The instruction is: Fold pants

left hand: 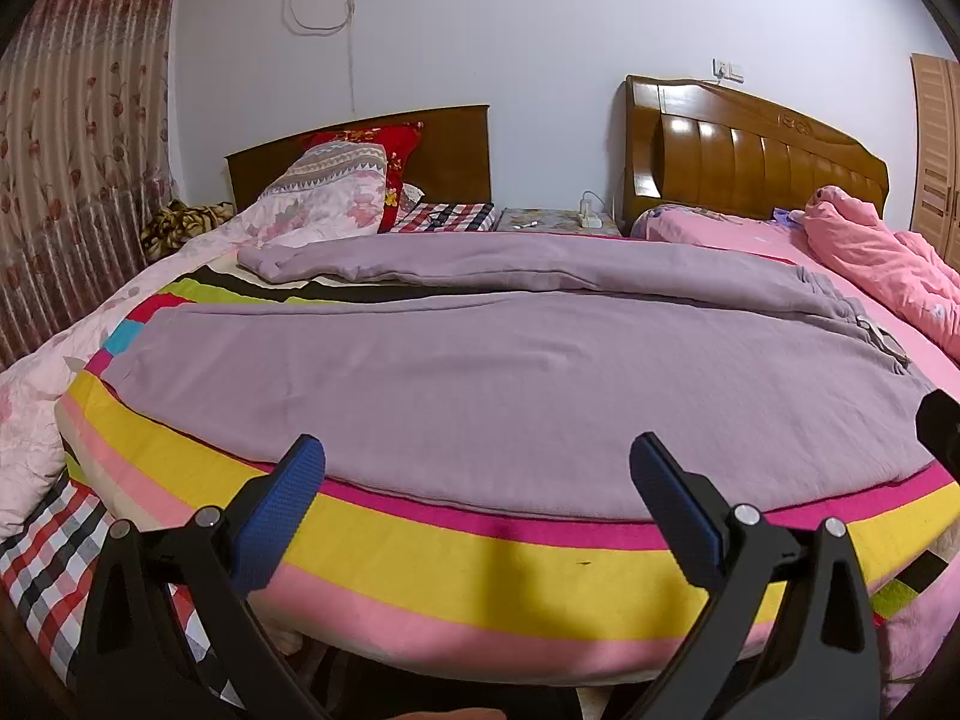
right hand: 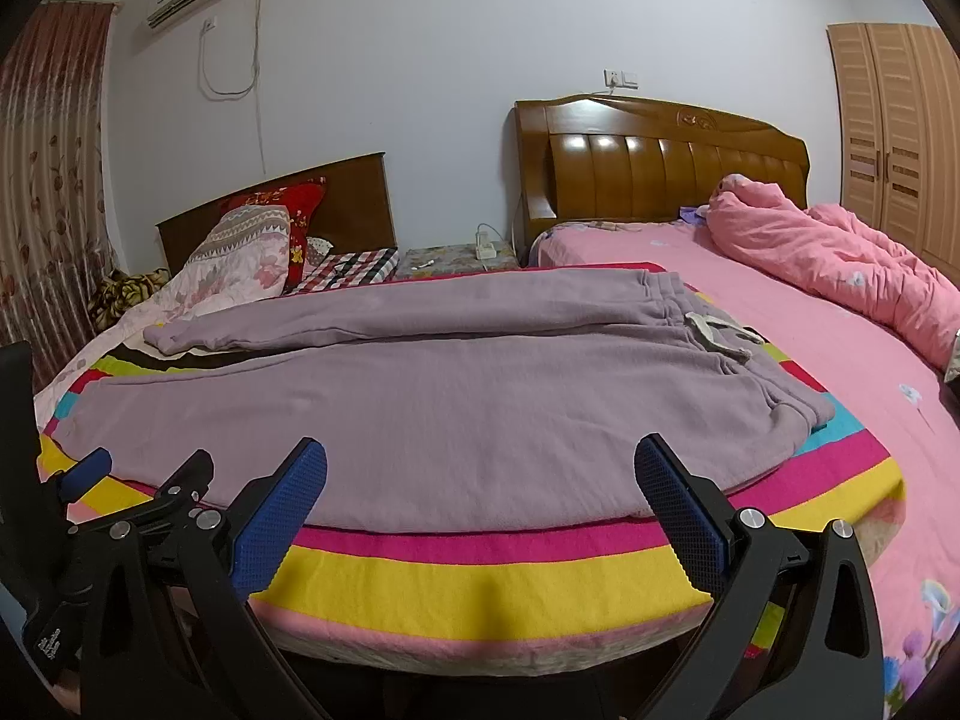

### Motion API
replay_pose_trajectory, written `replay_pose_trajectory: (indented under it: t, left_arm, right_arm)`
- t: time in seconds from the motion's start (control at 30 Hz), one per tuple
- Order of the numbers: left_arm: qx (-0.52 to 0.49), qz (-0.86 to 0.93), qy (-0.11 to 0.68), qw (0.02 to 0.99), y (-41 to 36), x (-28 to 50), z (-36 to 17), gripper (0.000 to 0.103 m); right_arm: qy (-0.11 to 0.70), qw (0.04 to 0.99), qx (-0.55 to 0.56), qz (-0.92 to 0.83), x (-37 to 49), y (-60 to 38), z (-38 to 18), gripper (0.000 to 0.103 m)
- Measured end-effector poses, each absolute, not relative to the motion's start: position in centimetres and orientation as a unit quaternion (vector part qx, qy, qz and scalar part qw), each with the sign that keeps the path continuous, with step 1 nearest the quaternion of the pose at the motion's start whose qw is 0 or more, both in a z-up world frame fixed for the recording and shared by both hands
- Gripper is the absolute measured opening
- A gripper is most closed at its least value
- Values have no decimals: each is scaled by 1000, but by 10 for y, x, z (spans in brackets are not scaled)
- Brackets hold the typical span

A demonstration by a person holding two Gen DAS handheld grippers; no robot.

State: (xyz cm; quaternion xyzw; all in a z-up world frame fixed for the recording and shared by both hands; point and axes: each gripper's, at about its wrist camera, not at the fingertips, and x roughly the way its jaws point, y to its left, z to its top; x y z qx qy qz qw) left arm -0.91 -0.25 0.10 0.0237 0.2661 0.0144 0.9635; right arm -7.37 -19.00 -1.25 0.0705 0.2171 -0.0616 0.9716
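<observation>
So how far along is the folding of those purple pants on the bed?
Barely begun. Done: the pants lie spread flat on the striped blanket, legs apart, waistband toward the pink bed. In hand: nothing; the left gripper and right gripper are both open, empty, at the near edge. Left: every fold, likely starting with laying one leg over the other.

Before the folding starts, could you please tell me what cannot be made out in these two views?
- Lilac fleece pants: underside hidden against the striped blanket, both views.
- Pink crumpled quilt: cut by the right edge, left wrist view.
- Small items on the nightstand: too small, both views.
</observation>
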Motion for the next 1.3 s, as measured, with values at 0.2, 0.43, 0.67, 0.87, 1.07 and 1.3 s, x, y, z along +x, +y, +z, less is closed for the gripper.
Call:
replay_pose_trajectory:
  t: [0.2, 0.43, 0.67, 0.87, 1.07, 1.3]
  left_arm:
    - [20, 12, 260, 965, 0, -11, 3, 102]
    - [13, 11, 251, 968, 4, -15, 6, 102]
    - [12, 15, 251, 968, 4, -14, 8, 102]
    - [10, 19, 250, 968, 3, -16, 9, 102]
    - [6, 23, 244, 969, 3, -18, 12, 102]
    - [-2, 24, 246, 969, 6, -17, 13, 102]
  right_arm:
    - [221, 971, 71, -60, -72, -190, -15, 99]
    - [225, 970, 75, -59, -71, -193, -16, 99]
    - [227, 969, 75, -59, -71, -192, -16, 99]
    - [227, 969, 76, -60, -71, -192, -16, 99]
    - [227, 969, 76, -59, -71, -192, -15, 99]
    - [227, 969, 76, -59, -71, -193, -16, 99]
